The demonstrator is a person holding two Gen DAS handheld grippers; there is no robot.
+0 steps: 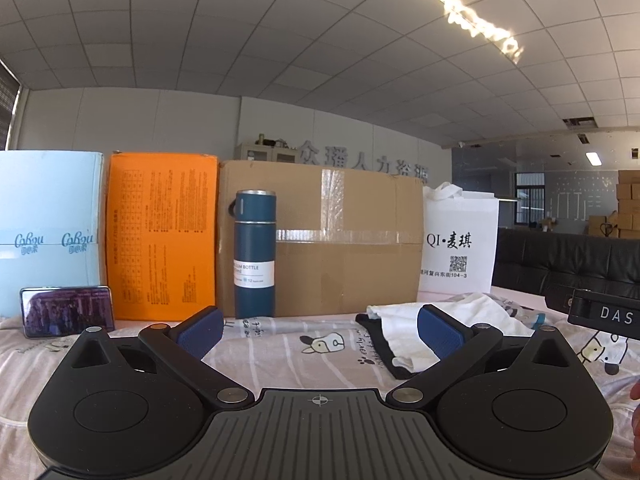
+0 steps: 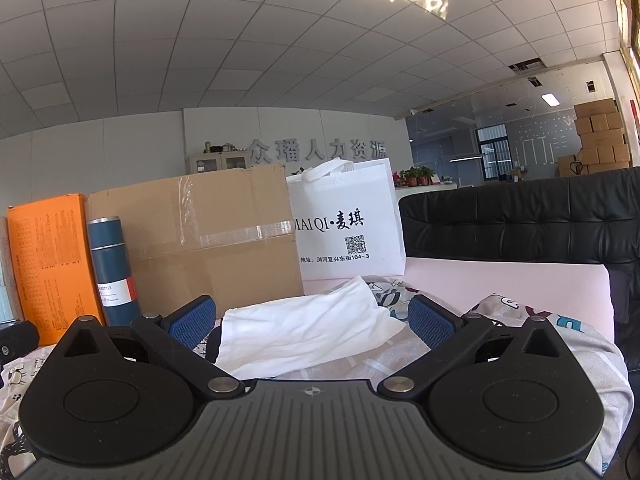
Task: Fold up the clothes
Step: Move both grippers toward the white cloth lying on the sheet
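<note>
Both the left gripper (image 1: 320,334) and the right gripper (image 2: 312,322) gape wide with nothing between their fingers. A crumpled white garment (image 2: 304,334) lies on the printed sheet (image 1: 280,354) just ahead of the right gripper. Behind stand a bottle (image 1: 255,254) and a box (image 1: 340,240).

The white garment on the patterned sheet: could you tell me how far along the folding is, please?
Nothing looks folded: the crumpled white cloth garment lies loosely over a black garment. Nothing is in hand; the left gripper and right gripper are open. All folding remains.
</note>
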